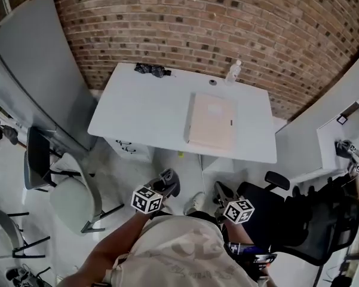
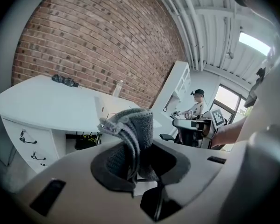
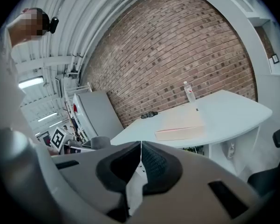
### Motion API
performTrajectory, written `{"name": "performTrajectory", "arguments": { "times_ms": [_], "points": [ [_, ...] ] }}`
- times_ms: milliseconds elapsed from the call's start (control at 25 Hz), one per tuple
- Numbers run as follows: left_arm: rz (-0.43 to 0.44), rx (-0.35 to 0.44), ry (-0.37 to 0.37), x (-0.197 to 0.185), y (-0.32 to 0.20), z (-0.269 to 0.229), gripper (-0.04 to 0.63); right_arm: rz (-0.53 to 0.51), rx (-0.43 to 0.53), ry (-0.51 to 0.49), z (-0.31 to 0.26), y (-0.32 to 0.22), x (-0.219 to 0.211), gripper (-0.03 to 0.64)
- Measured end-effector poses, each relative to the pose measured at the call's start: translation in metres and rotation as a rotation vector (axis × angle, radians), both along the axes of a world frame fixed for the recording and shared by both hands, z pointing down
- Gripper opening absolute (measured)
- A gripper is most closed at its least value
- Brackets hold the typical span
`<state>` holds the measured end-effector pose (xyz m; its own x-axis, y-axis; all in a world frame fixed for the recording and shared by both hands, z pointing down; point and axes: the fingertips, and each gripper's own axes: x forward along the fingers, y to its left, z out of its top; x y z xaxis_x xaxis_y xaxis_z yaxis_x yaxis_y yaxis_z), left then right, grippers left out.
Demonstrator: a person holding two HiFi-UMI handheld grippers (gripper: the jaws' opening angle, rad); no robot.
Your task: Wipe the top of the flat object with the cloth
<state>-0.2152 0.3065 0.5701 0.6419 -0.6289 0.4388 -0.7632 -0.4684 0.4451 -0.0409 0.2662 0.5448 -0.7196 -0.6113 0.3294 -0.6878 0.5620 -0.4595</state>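
Observation:
The flat object, a pale beige slab (image 1: pixel 212 121), lies on the right half of the white table (image 1: pixel 143 109); it also shows in the right gripper view (image 3: pixel 179 124). Both grippers are held in front of the table, short of its near edge. My left gripper (image 1: pixel 167 181) is shut on a folded grey cloth (image 2: pixel 130 134), which sticks up out of the jaws (image 2: pixel 133 164). My right gripper (image 1: pixel 221 191) is shut with nothing between its pads (image 3: pixel 140 160).
A clear bottle (image 1: pixel 233 72), a small round thing (image 1: pixel 213 82) and a dark bundle (image 1: pixel 150 70) sit along the table's far edge, by the brick wall. A black office chair (image 1: pixel 304 226) is at my right, grey chairs (image 1: pixel 71 196) at my left. A person (image 2: pixel 195 107) sits at another desk.

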Motion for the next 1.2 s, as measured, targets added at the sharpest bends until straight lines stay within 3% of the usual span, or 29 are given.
{"name": "performTrajectory", "arguments": {
  "times_ms": [600, 1200],
  "points": [
    [0.028, -0.042, -0.004, 0.022, -0.016, 0.015, 0.101, 0.007, -0.048, 0.011, 0.020, -0.012, 0.013, 0.023],
    [0.041, -0.032, -0.095, 0.057, -0.122, -0.004, 0.100, -0.018, -0.043, -0.053, 0.026, -0.131, 0.033, 0.023]
  ]
}}
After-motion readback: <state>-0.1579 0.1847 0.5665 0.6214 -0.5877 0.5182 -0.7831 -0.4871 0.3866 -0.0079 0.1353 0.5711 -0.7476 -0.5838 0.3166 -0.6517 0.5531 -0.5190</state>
